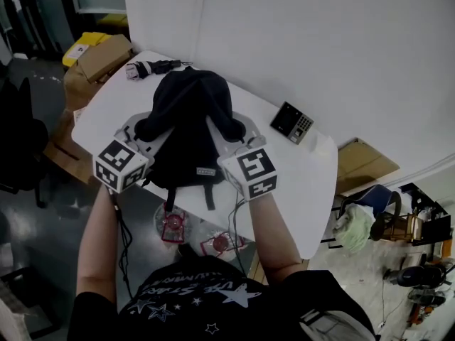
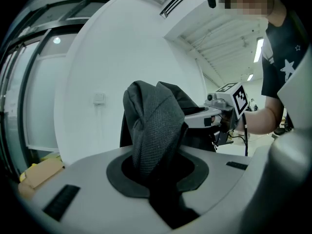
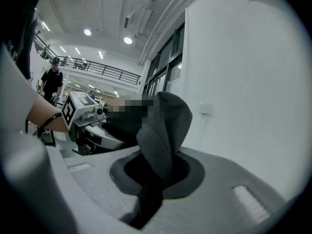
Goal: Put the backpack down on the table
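The black backpack (image 1: 186, 119) hangs over the white table (image 1: 313, 183), its straps dangling past the near edge; whether its underside touches the top cannot be told, and nothing of its contents shows. The left gripper (image 1: 142, 135) and the right gripper (image 1: 238, 142) each pinch a fold of its fabric. Right of the backpack lies a keypad device (image 1: 291, 122). Beyond the backpack to the left sits a closed cardboard box (image 1: 105, 55).
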Motion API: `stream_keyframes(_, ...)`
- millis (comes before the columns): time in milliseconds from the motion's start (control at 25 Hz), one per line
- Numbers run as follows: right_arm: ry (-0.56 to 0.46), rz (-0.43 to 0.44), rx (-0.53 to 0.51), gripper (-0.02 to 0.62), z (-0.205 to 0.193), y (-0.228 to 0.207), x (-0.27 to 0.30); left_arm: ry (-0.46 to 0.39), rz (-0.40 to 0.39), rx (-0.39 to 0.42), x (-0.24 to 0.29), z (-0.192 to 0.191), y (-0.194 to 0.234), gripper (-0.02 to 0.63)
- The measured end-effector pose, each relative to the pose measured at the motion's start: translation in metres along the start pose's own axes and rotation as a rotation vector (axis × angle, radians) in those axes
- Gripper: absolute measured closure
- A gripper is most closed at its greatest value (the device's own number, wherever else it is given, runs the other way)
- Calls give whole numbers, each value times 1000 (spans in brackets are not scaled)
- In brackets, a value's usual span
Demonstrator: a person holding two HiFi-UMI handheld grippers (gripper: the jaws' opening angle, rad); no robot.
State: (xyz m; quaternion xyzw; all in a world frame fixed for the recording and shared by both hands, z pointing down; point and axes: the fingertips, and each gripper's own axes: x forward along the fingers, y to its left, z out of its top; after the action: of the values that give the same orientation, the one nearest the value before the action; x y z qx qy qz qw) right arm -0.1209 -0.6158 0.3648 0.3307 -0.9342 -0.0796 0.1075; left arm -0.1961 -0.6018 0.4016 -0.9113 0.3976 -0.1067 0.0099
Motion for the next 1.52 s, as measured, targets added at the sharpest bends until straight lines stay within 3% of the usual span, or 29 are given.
stream_keyframes(240,8,-8,24,510,3,1,-5,-7,25,0,-7,2,-3,523)
stream_keyframes(320,20,-3,50,461,0,2,-5,-10,51,-24,-10,1,0,491)
stream_keyframes(560,22,-35,104,291,-7,-1,-9,18,131,-101,-18,-15,9,265)
stream_keyframes(600,18,-46,103,278,-7,-2,-10,16,146,-122,-21,-18,11,252)
stream_keyframes(720,19,-71,95,252,-8,-1,-15,18,186,-157,-35,-25,15,233)
stream_keyframes(960,16,-126,111,249,-4,5,-44,32,221,-146,-66,-24,4,233)
stream_keyframes(1200,11,-168,112,249,5,21,-76,31,210,-185,-95,-25,-19,235)
stream_keyframes(1520,-14,-173,143,250,14,63,-114,-6,197,-117,-132,-6,-59,236)
